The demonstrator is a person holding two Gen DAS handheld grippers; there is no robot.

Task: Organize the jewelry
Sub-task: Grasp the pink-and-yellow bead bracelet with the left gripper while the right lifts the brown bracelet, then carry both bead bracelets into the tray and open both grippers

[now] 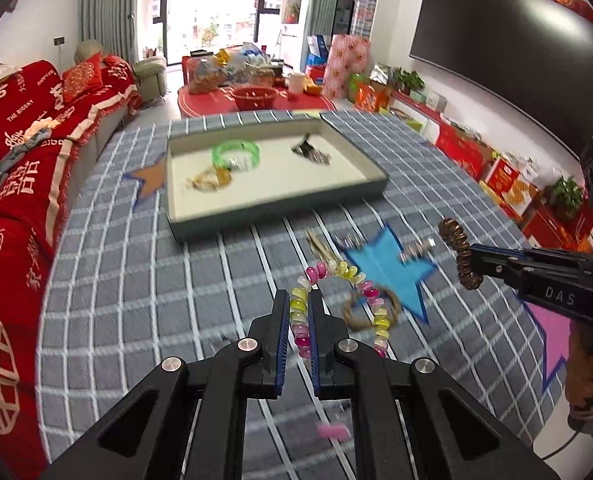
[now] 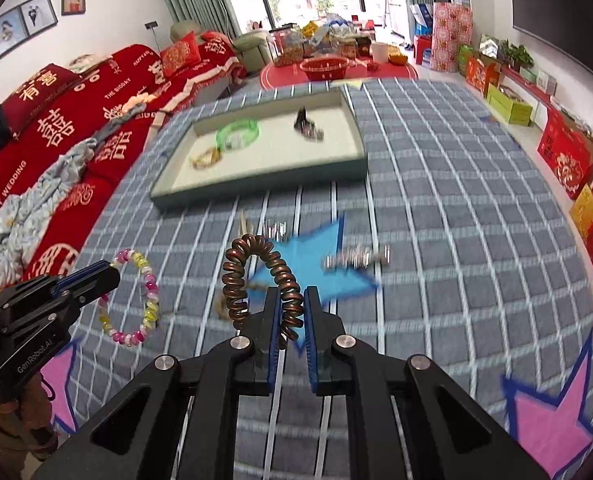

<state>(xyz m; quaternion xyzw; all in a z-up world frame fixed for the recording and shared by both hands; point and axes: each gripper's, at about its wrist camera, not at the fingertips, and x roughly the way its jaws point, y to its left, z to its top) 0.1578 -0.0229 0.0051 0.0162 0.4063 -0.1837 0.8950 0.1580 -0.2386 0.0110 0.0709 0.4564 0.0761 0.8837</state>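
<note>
While clamped: left tool (image 1: 299, 312) on glossy beaded coil (image 1: 348, 276), right tool (image 2: 292, 308) on coppery spiral (image 2: 256, 276).

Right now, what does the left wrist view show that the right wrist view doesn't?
Only the left wrist view: the wall-mounted TV and a woven ring on the cloth beneath the beaded bracelet.
Only the right wrist view: framed pictures on the wall and a second pink star.
Both: the tray holding a green bangle, the blue star, left tongs gripping the bracelet, right tongs gripping the brown coil tie.
</note>
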